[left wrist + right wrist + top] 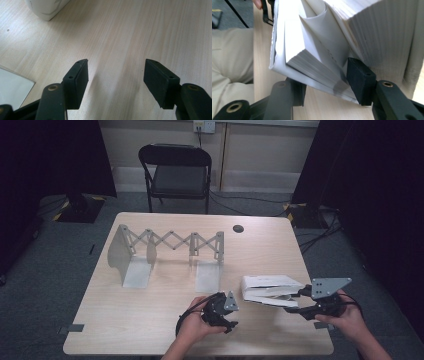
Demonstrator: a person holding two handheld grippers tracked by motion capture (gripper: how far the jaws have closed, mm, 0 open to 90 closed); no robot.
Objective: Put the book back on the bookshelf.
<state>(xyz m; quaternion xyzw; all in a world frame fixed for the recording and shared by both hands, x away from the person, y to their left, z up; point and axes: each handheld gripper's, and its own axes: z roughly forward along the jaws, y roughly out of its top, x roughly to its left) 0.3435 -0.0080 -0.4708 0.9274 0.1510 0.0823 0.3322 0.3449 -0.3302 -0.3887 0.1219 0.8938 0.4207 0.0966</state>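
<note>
Right gripper (296, 301) fingers pinch part of the white book's (270, 289) pages at the counter's (150, 320) right edge. Left gripper (231, 324) fingers spread, empty. Risk: loose pages fan out, book slips or tears from the partial grip.

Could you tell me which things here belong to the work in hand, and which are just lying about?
In use: the book, gripped by the right gripper; the left gripper, open beside it.
Lying about: the folding rack, the chair, the floor cables.
</note>
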